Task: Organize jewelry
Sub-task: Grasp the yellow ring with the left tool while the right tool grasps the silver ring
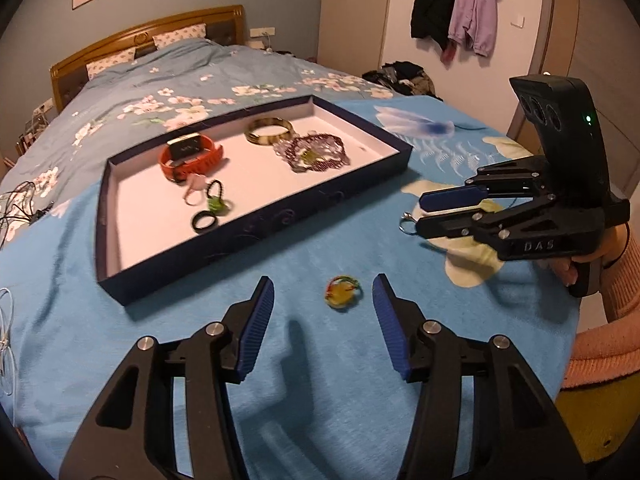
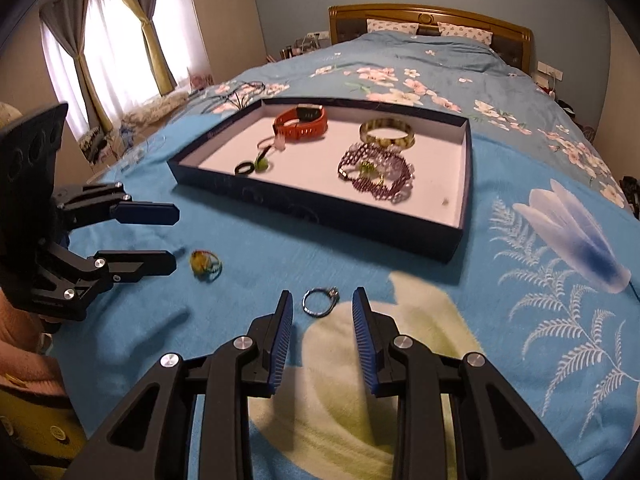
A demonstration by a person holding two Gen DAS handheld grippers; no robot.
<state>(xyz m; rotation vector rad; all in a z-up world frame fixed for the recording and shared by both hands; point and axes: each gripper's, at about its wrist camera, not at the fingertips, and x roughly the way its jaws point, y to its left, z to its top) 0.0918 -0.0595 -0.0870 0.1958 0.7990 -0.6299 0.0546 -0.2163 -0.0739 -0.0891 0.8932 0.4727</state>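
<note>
A dark blue tray (image 1: 256,220) (image 2: 320,216) lies on the blue bedspread. It holds an orange watch (image 1: 190,158) (image 2: 302,122), a bangle (image 1: 269,131) (image 2: 386,133), a purple beaded necklace (image 1: 318,153) (image 2: 378,174) and small rings (image 1: 206,221) (image 2: 245,168). A yellow-green ring (image 1: 342,292) (image 2: 205,264) lies on the bedspread between my open left gripper's (image 1: 323,294) (image 2: 176,236) fingertips. A silver ring (image 2: 320,300) (image 1: 408,224) lies just ahead of my open right gripper (image 2: 322,304) (image 1: 420,212).
Cables (image 1: 20,208) lie on the bed left of the tray. The headboard (image 1: 148,36) and pillows are at the far end. Coats (image 1: 456,4) hang on the wall. Curtains (image 2: 100,40) cover the window.
</note>
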